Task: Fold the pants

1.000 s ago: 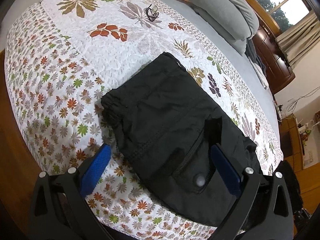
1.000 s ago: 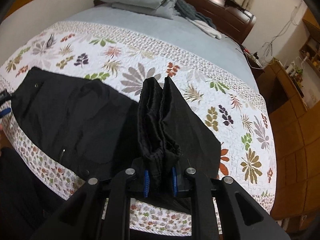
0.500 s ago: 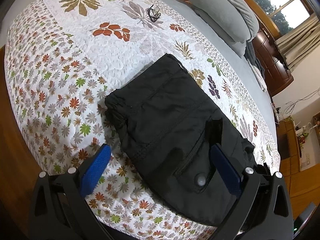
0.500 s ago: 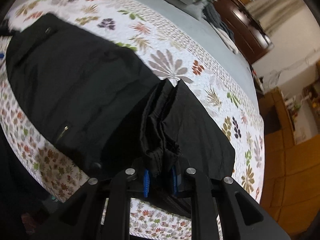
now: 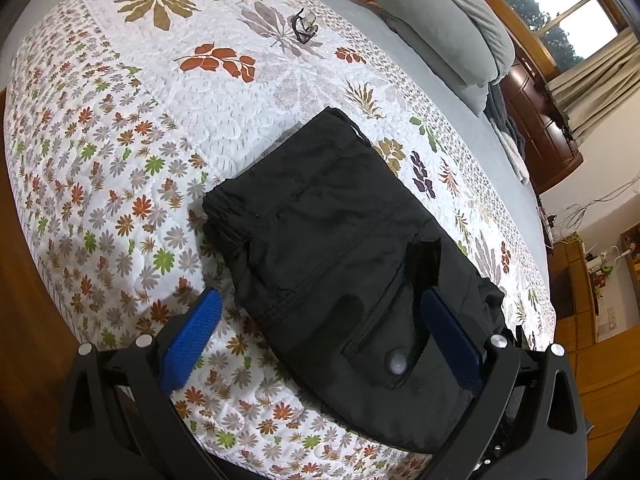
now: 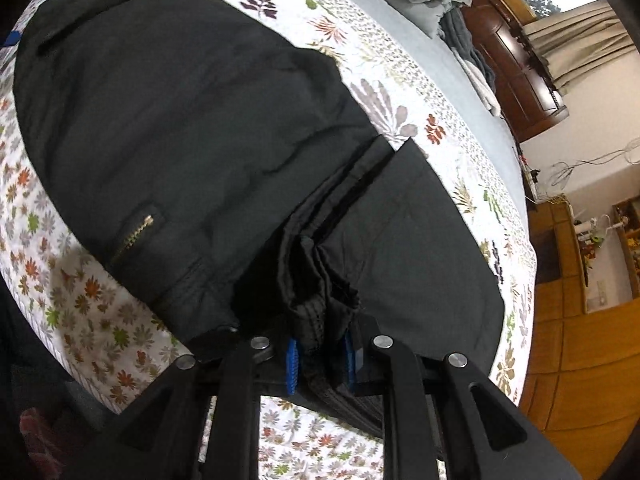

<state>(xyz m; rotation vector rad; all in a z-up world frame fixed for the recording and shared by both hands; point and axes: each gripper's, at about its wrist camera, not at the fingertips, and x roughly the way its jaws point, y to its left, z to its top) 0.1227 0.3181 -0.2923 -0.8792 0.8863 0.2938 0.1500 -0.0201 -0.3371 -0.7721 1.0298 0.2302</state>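
Black pants (image 5: 336, 232) lie on a floral quilt, waist end toward the left gripper, with a snap button (image 5: 394, 362) and a pocket showing. My left gripper (image 5: 320, 340) is open, its blue pads (image 5: 192, 332) spread over the near edge of the pants, gripping nothing. In the right wrist view the pants (image 6: 180, 112) spread across the bed with a brass zipper (image 6: 136, 236). My right gripper (image 6: 320, 364) is shut on a bunched fold of the leg ends (image 6: 320, 280), held over the rest of the pants.
The floral quilt (image 5: 120, 128) covers a bed with grey pillows (image 5: 440, 28) at the far end. Glasses (image 5: 304, 28) lie on the quilt. A dark wood dresser (image 6: 516, 52) stands by the window. Wood floor (image 6: 580, 340) lies beyond the bed's edge.
My right gripper has carried the pinched leg ends over toward the waist end, so the pants now fill its view. The left gripper has barely moved and stays open.
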